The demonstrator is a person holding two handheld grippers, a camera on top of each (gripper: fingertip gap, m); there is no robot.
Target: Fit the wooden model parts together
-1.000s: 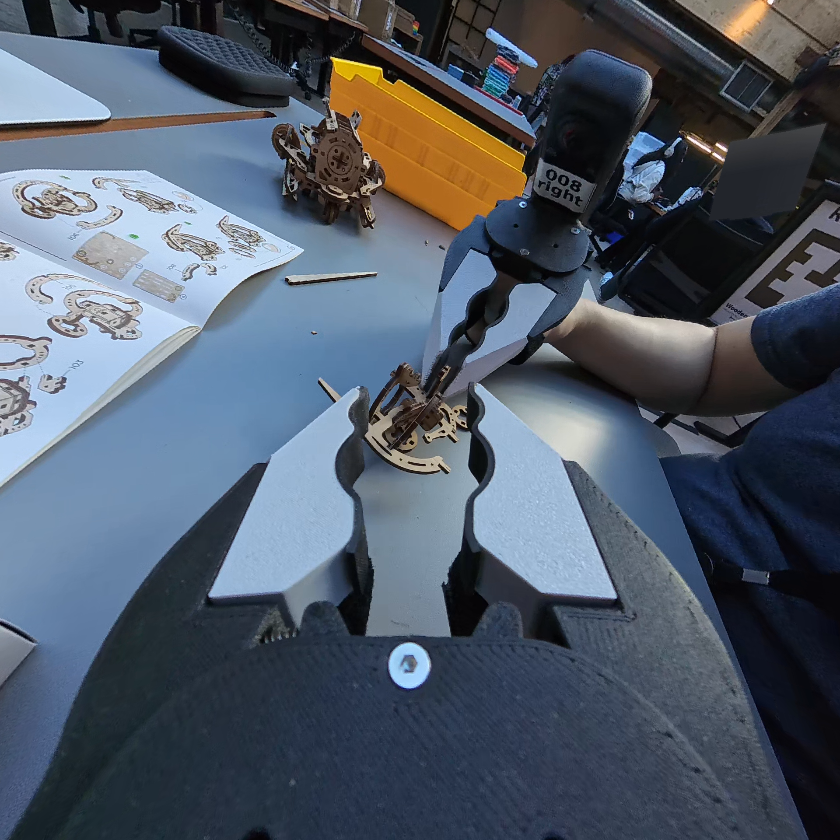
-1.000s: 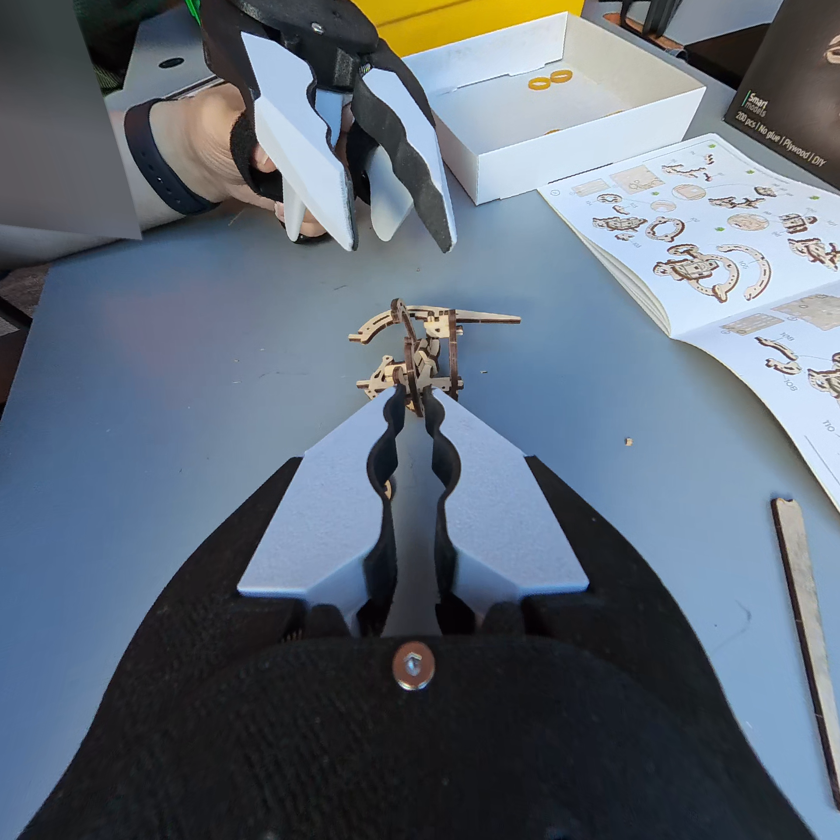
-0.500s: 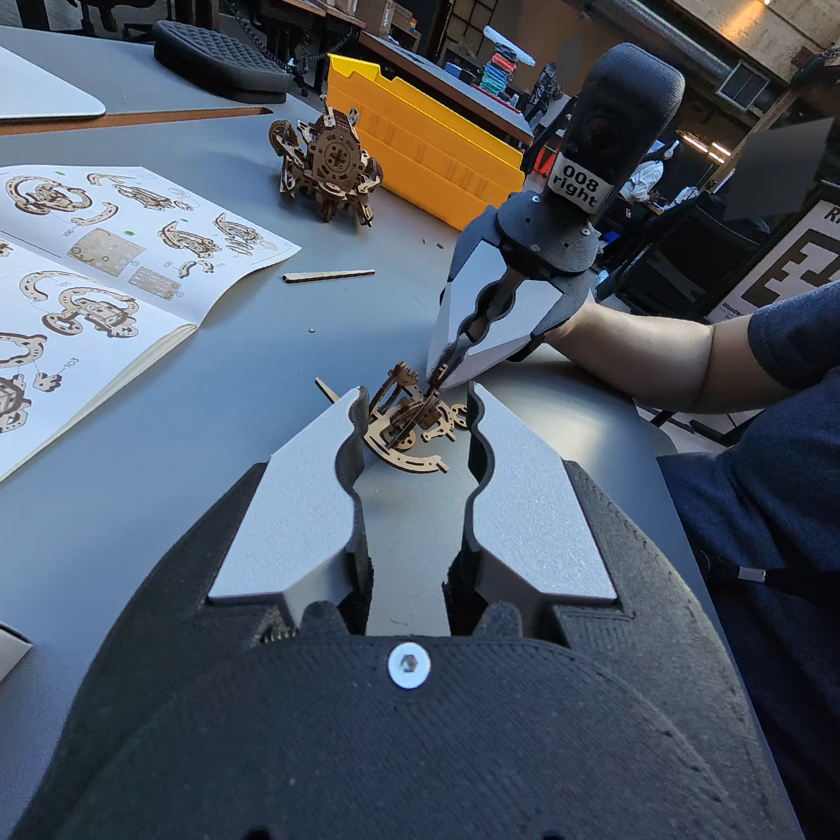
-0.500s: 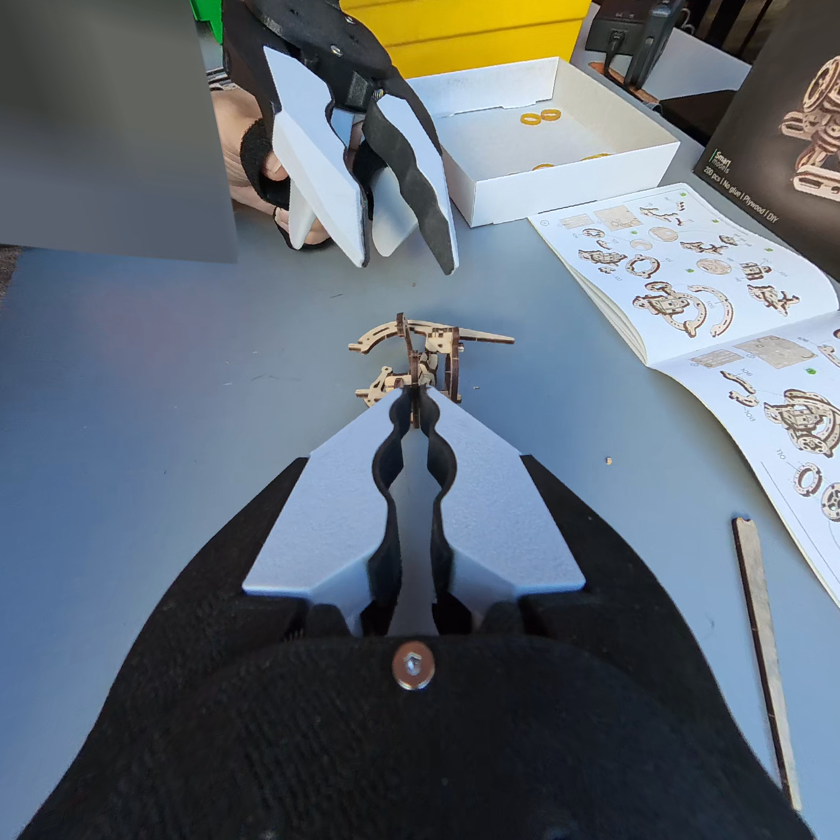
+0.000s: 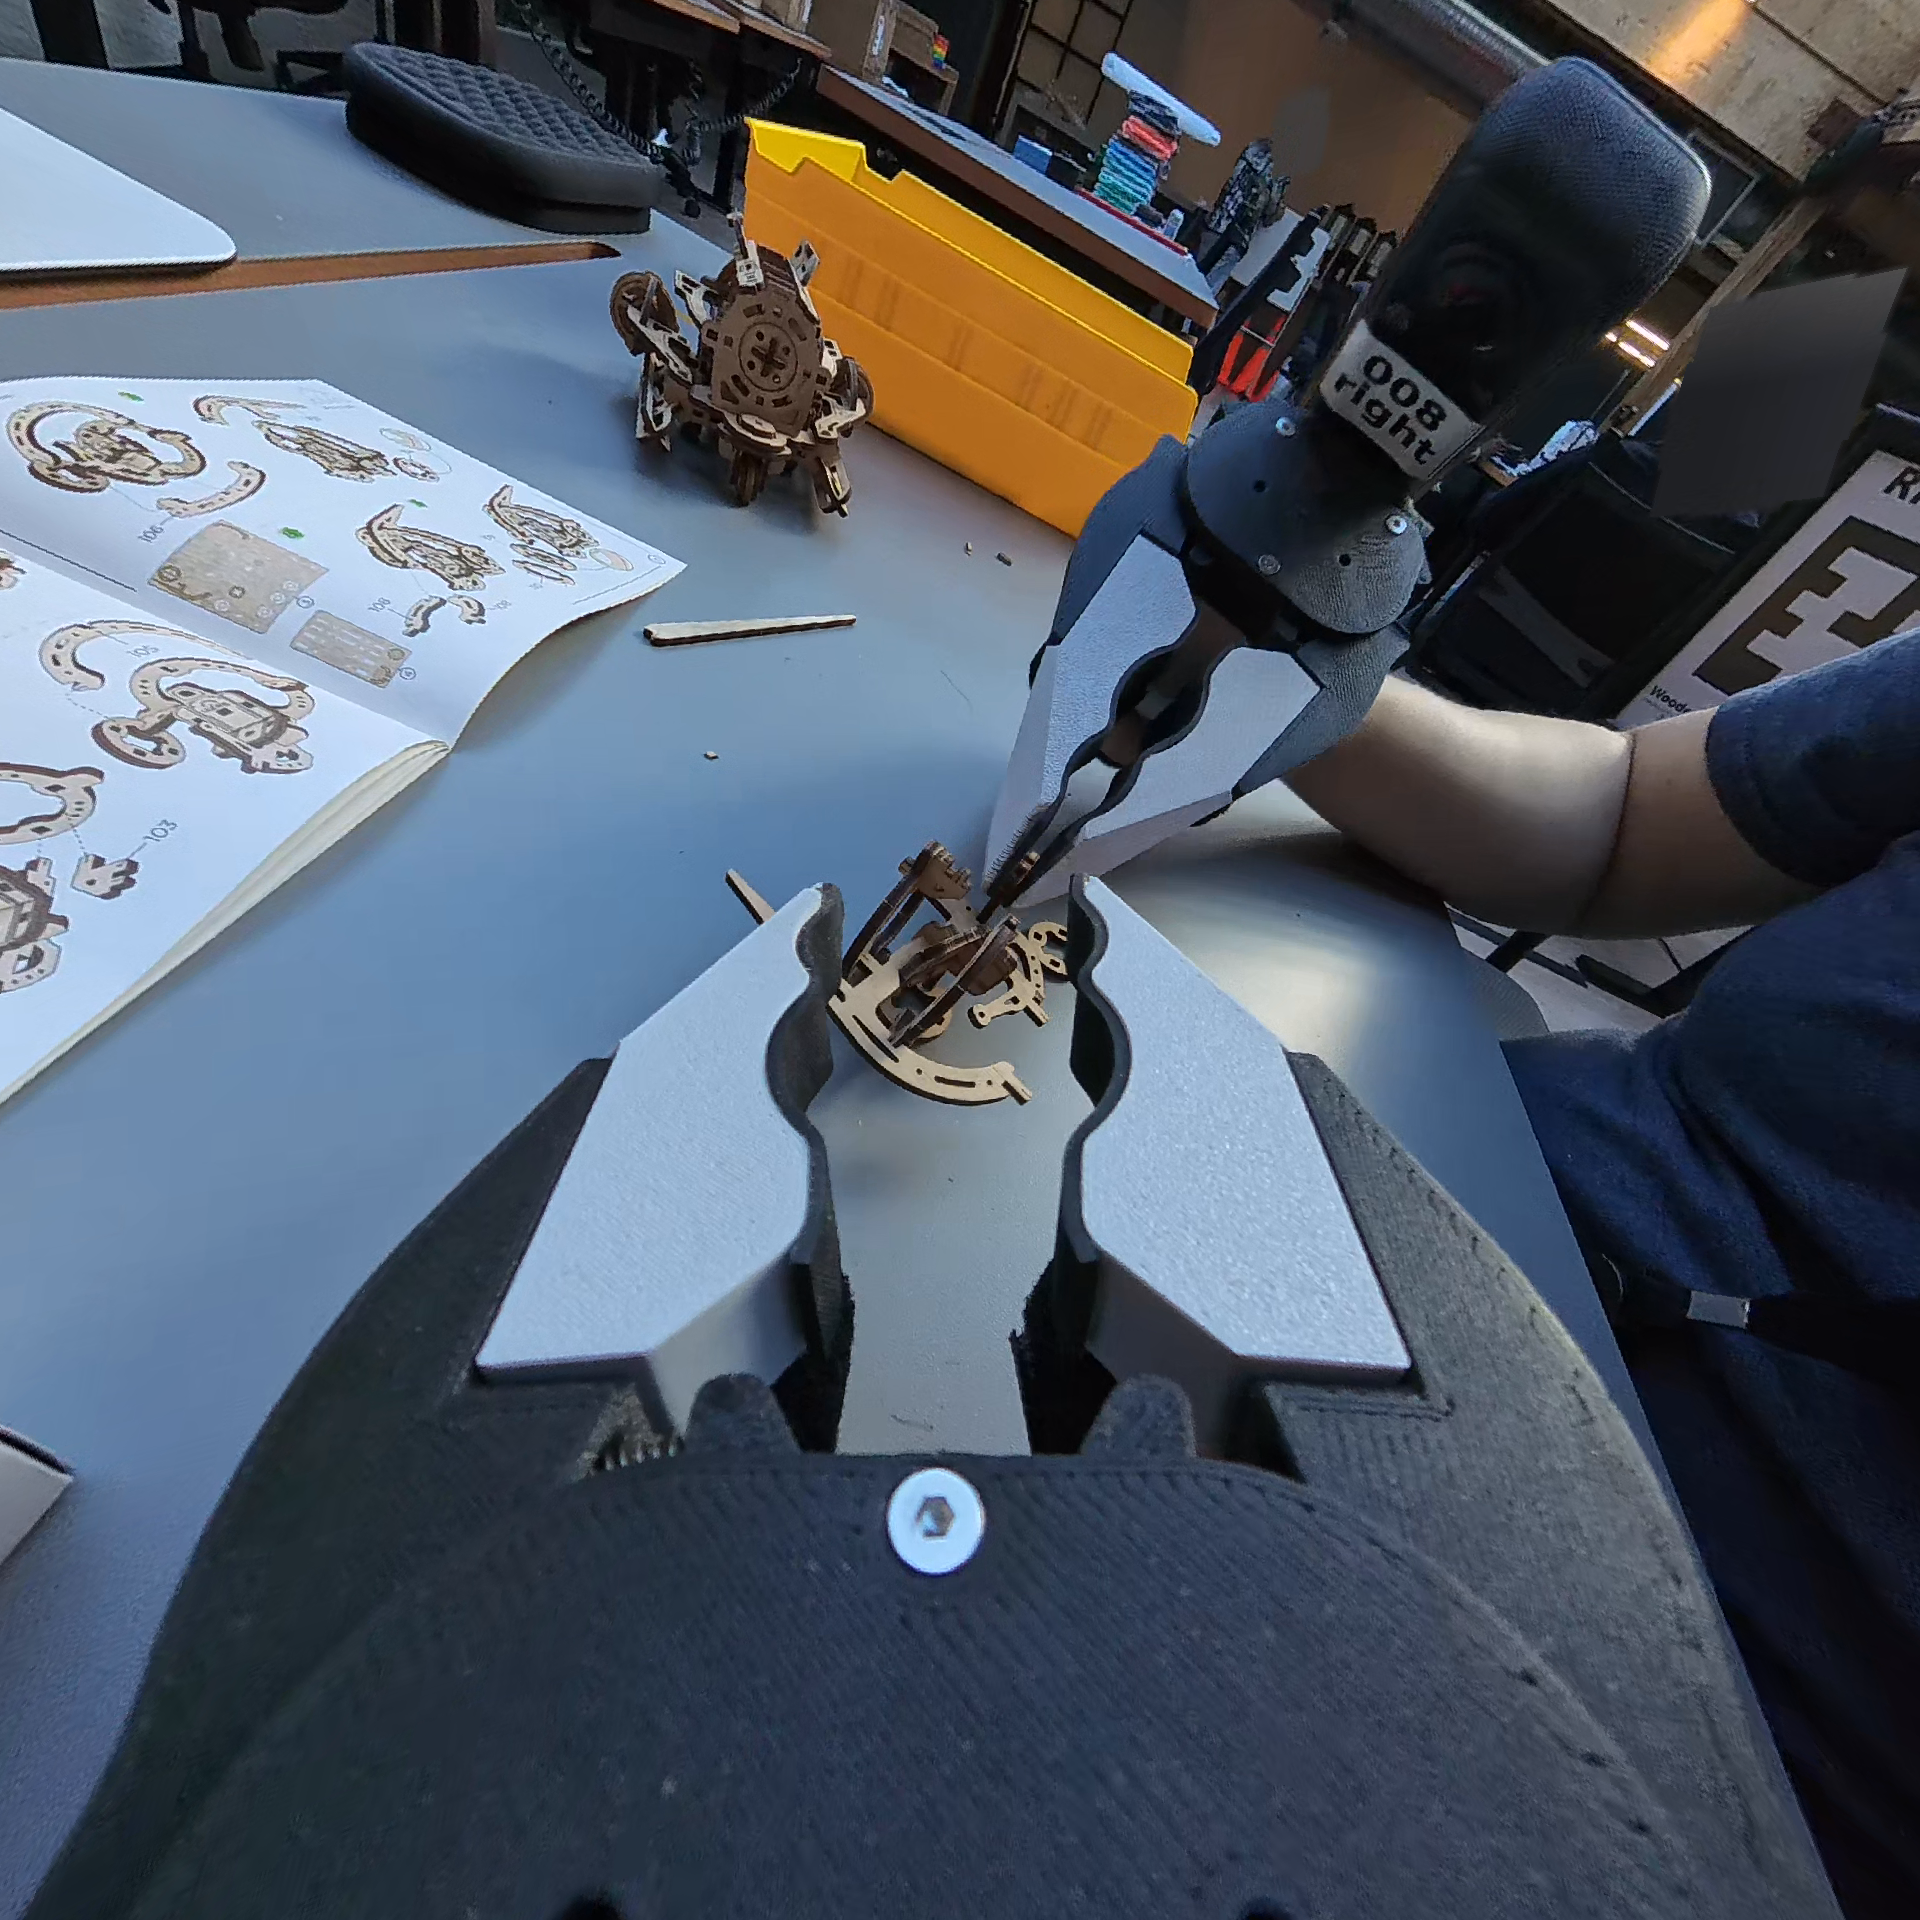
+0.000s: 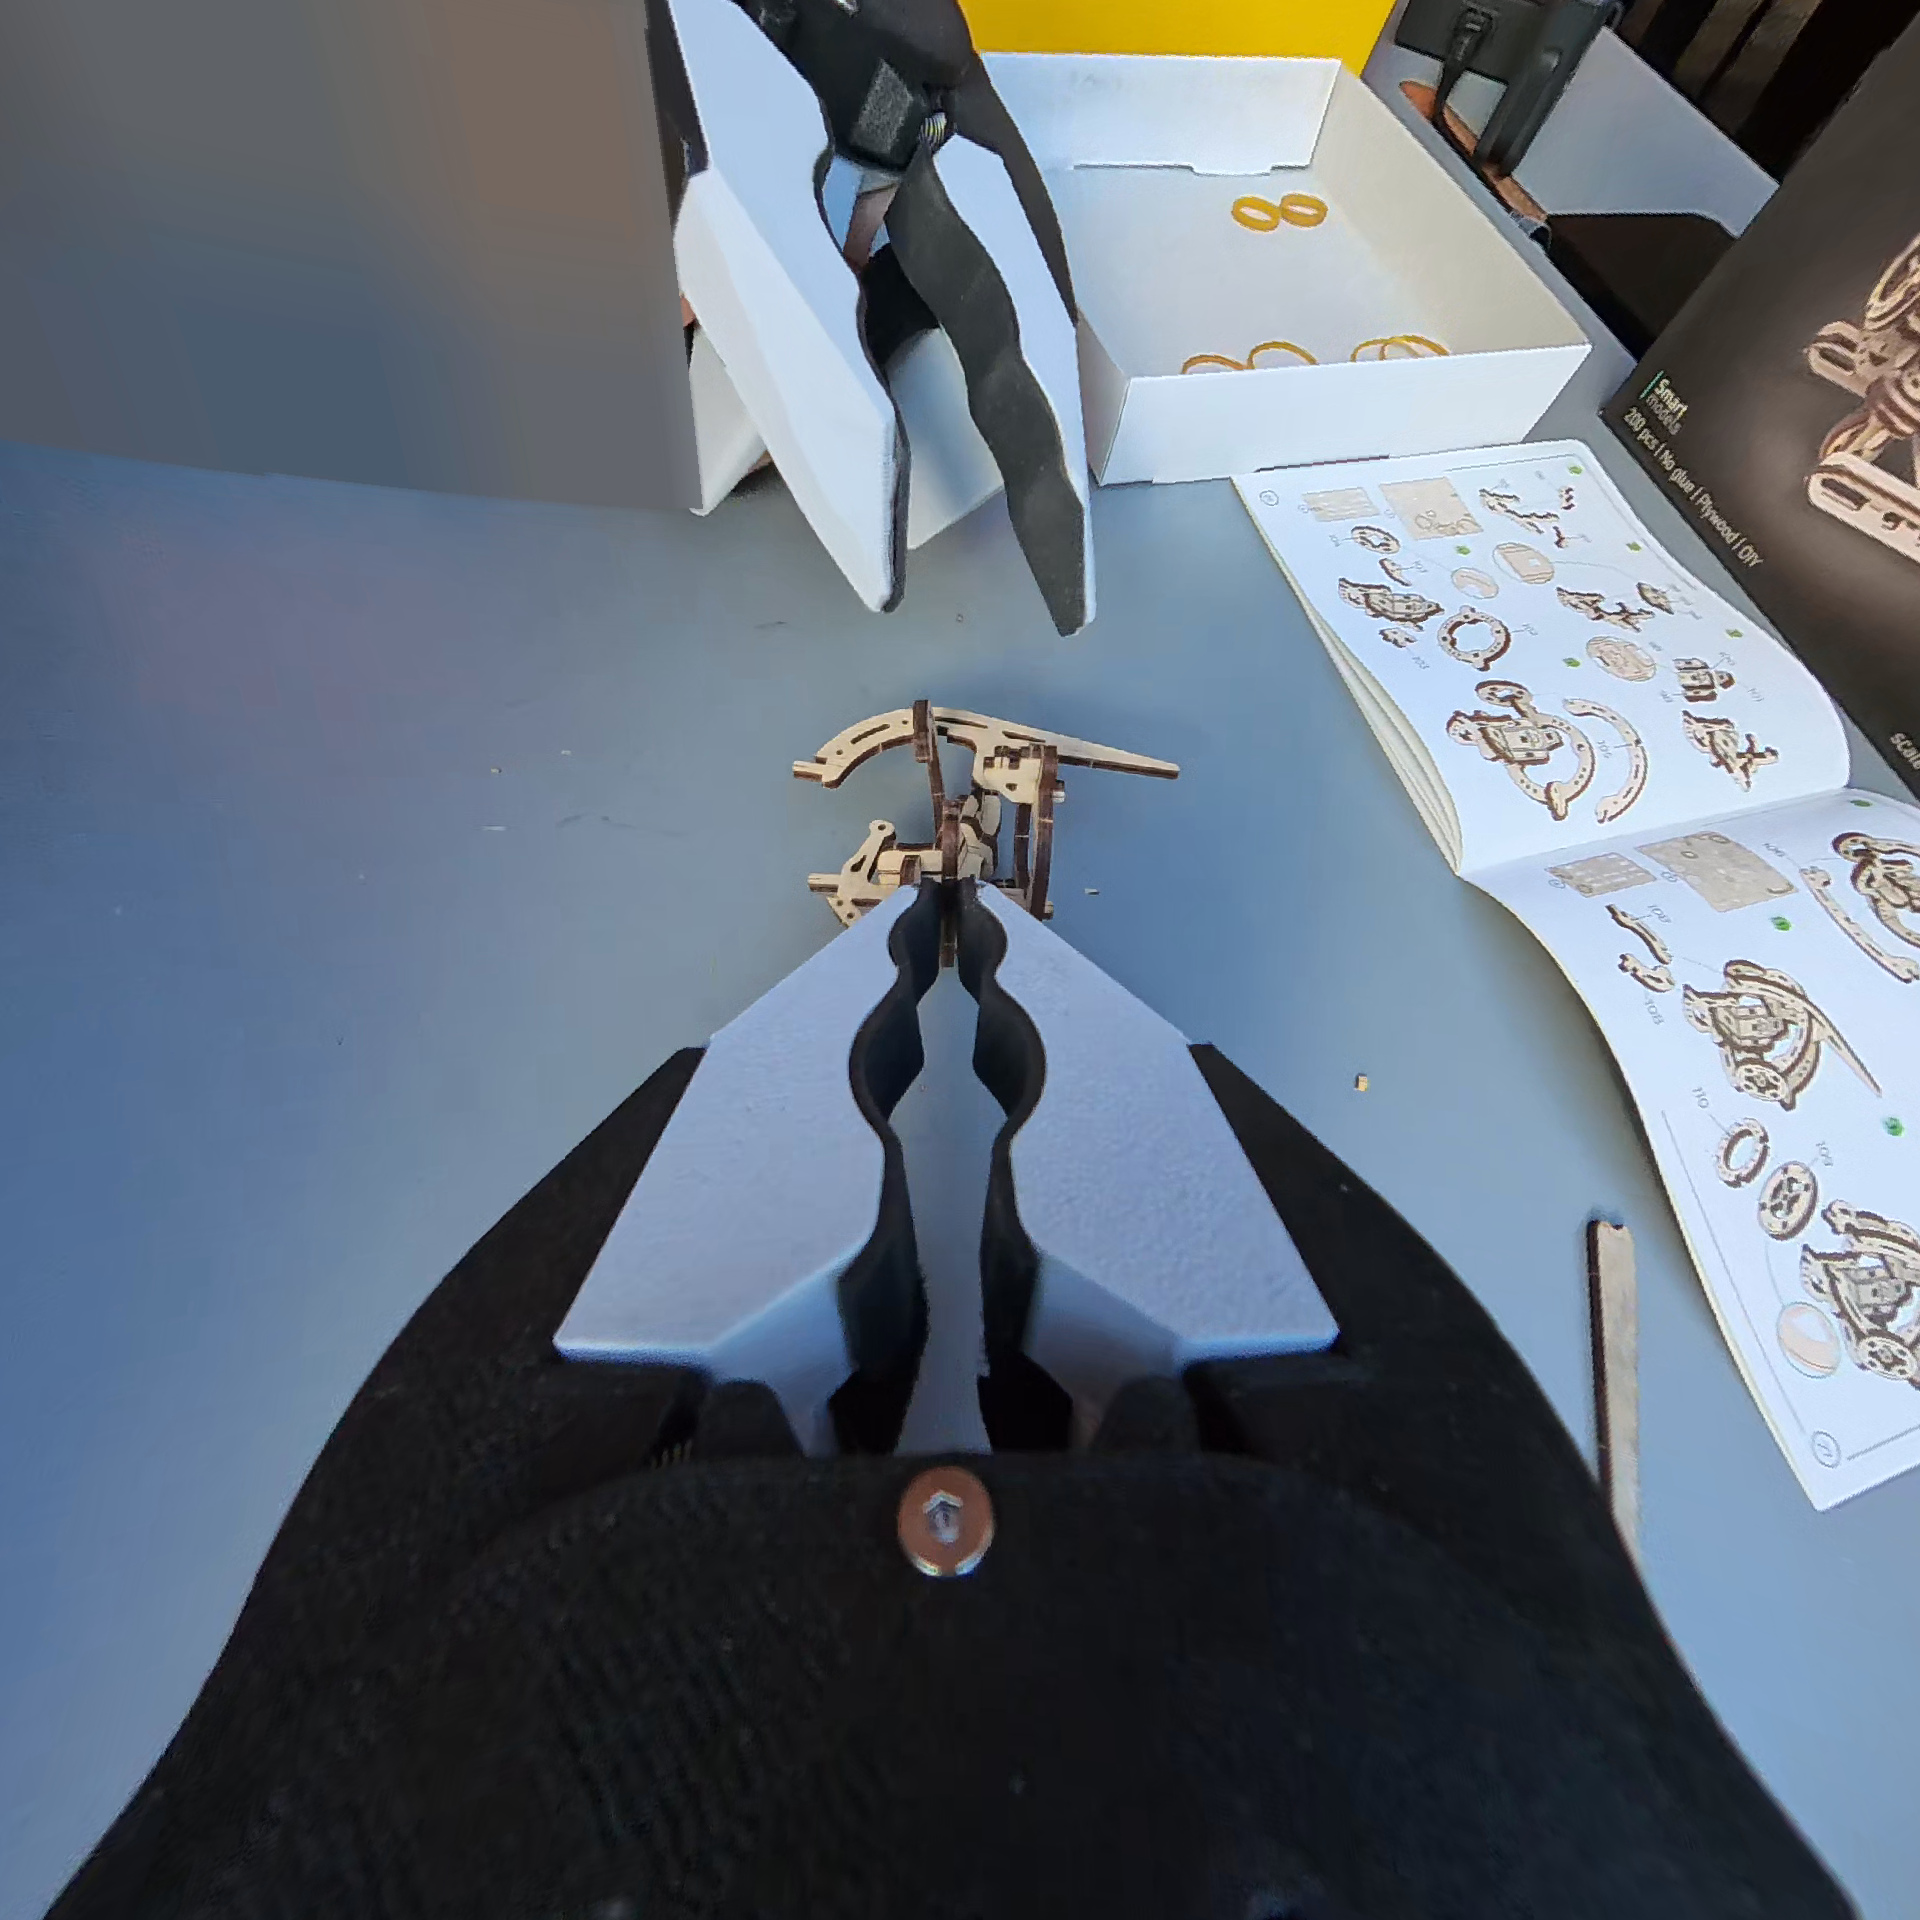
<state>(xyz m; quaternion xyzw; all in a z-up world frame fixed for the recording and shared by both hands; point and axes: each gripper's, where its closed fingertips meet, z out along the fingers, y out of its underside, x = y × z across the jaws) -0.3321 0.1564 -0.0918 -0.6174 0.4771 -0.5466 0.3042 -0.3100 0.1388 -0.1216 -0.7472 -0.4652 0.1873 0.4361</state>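
A small wooden model assembly (image 5: pixel 940 982) with a curved arc piece lies on the grey table (image 5: pixel 520 935); it also shows in the right wrist view (image 6: pixel 966 810). My right gripper (image 6: pixel 945 899) is shut on a thin upright part of the assembly at its near side; it shows in the left wrist view (image 5: pixel 1013 878) coming down from the right. My left gripper (image 5: pixel 948 914) is open and empty, its fingertips on either side of the assembly's near edge. In the right wrist view the left gripper (image 6: pixel 977 613) hangs just beyond the assembly, apart from it.
An open instruction booklet (image 5: pixel 239 623) lies left. A finished wooden model (image 5: pixel 743 379) and a yellow bin (image 5: pixel 966 332) stand behind. A loose wooden stick (image 5: pixel 748 629) lies nearby. A white box (image 6: pixel 1309 343) with yellow rings and a dark product box (image 6: pixel 1808 416) sit beyond. About 5 centimeters separates my left fingertips from my right.
My left gripper has come closer to the assembly, its fingertips now flanking it. My right gripper has tilted more upright while keeping its grip; the assembly has barely shifted.
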